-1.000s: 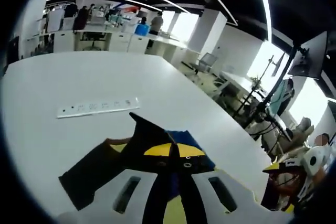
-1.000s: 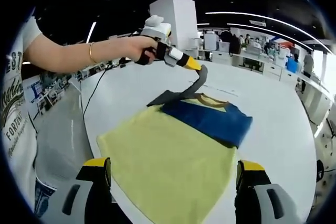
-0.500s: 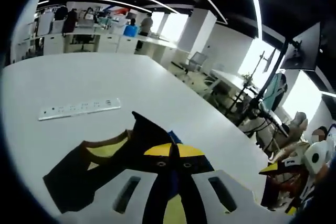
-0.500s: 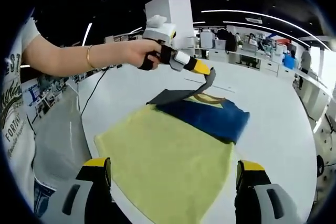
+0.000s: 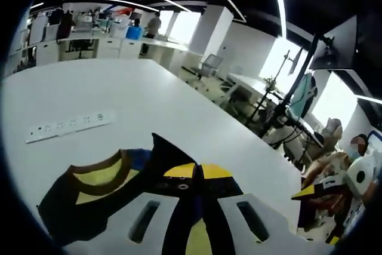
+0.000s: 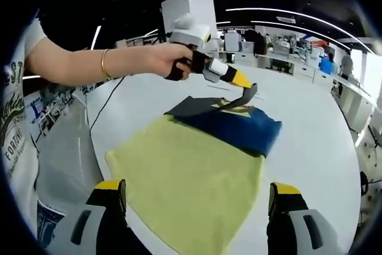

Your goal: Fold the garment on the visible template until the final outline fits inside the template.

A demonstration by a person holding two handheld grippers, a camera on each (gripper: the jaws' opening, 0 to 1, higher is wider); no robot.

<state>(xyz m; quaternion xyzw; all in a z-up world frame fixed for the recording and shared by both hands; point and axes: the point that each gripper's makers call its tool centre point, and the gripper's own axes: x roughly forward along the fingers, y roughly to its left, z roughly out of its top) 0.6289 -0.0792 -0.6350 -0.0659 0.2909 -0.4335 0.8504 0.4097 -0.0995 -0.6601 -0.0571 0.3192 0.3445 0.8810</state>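
Observation:
A yellow garment (image 6: 185, 171) lies flat on the white table (image 6: 310, 141), its far part folded over in blue (image 6: 239, 126). A dark grey sleeve (image 6: 194, 107) rises from its far left corner. A person's hand holds my left gripper (image 6: 246, 86) over the blue part, shut on the sleeve's end. In the left gripper view the yellow-tipped left gripper (image 5: 192, 171) pinches the dark sleeve (image 5: 167, 153), with the brown-edged collar (image 5: 98, 174) to its left. My right gripper (image 6: 197, 201) stands open at the garment's near edge, nothing between its fingers.
A white power strip (image 5: 65, 125) lies on the table beyond the garment. A cable (image 6: 110, 103) trails over the table's left edge. The person's arm (image 6: 89, 64) reaches in from the left. Desks, monitors and people fill the room behind.
My left gripper has carried the sleeve end rightward and lower over the blue part. The right gripper has stayed open at the near edge.

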